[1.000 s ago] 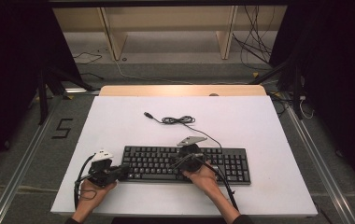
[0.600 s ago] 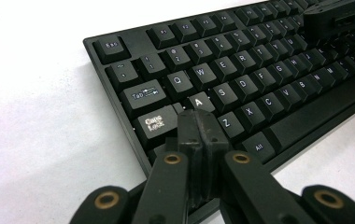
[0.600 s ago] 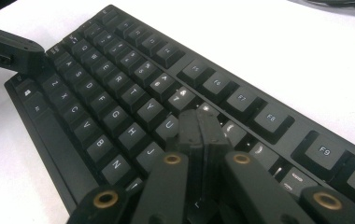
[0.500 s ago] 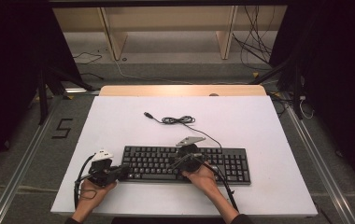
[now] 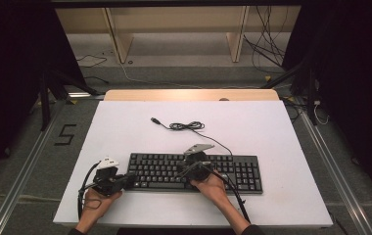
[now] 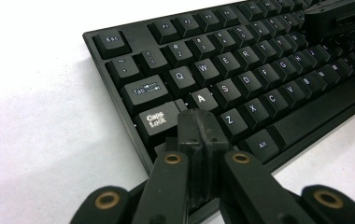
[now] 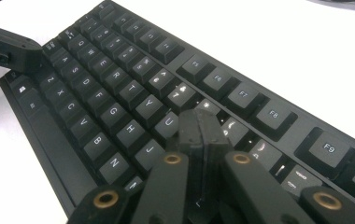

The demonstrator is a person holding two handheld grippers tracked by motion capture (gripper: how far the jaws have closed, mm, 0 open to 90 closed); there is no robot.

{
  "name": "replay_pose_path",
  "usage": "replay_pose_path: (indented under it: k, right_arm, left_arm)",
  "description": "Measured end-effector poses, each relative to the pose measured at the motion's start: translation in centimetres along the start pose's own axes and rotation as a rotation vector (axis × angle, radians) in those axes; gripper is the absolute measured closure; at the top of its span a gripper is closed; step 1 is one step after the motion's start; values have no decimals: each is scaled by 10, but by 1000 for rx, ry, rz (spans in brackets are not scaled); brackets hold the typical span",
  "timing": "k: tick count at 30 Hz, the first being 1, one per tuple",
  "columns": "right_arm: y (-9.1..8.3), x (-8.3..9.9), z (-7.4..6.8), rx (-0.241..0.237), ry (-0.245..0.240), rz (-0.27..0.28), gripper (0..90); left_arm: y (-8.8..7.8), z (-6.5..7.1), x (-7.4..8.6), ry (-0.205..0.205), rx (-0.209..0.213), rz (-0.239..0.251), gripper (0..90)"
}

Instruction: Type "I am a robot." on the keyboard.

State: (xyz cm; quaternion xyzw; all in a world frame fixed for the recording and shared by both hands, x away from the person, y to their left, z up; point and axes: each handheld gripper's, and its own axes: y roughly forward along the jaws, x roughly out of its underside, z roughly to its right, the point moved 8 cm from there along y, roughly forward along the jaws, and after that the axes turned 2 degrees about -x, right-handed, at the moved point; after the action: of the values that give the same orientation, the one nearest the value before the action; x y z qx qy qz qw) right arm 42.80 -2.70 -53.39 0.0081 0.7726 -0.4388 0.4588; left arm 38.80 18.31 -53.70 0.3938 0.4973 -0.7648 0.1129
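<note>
A black keyboard [image 5: 223, 171] lies across the near middle of the white table [image 5: 282, 142]. Its thin black cable [image 5: 189, 126] curls behind it and ends in a loose plug [image 5: 153, 119]. My left gripper [image 5: 133, 179] is shut with nothing in it, its tip low over the keyboard's left end. In the left gripper view the closed tip [image 6: 199, 122] sits over the keys [image 6: 199, 100] between Caps Lock, A and Z. My right gripper [image 5: 184, 169] is also shut and empty over the middle keys; its tip [image 7: 201, 123] rests by U and J on the keyboard [image 7: 119, 93].
The other gripper's black jaw shows at the far edge in each gripper view: the right gripper [image 6: 339, 14] and the left gripper [image 7: 7, 46]. A wooden strip [image 5: 189, 94] edges the table's back. Shelf legs and loose cables [image 5: 267, 54] lie on the floor beyond.
</note>
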Motion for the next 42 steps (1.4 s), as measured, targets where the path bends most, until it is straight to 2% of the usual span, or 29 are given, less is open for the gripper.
replay_pose_path:
  k: [5, 13, 17, 22, 25, 27, 28, 29, 30, 35, 42]
  right_arm:
    - [-4, -3, 2, -9, 14, 17, 878]
    - [-13, -8, 2, -27, 27, 55, 835]
    - [-14, -8, -1, -43, 20, 59, 803]
    - [-19, -10, -6, -69, 13, 72, 718]
    - [-21, -10, -8, -81, 8, 75, 686]
    - [-23, -10, -10, -93, 3, 78, 646]
    - [-25, -11, -12, -104, -2, 82, 593]
    - [-25, -11, -12, -104, -2, 82, 593]
    - [-26, -11, -15, -110, -6, 81, 550]
    - [-28, -11, -21, -133, -11, 85, 466]
    - [-28, -9, -29, -159, -24, 79, 460]
  left_arm:
    - [-1, 1, -1, 10, 2, 7, 875]
    - [-5, 7, -6, 22, 20, 54, 831]
    - [-7, 8, -8, 22, 28, 68, 771]
    - [-10, 10, -11, 14, 47, 98, 694]
    - [-10, 10, -12, 13, 53, 99, 648]
    - [-10, 11, -13, 9, 61, 106, 630]
    - [-11, 12, -14, 5, 69, 115, 596]
    - [-11, 12, -14, 5, 69, 115, 575]
    - [-11, 13, -15, 3, 74, 120, 556]
    - [-12, 14, -17, -4, 84, 138, 474]
    - [-15, 14, -20, -16, 89, 174, 401]
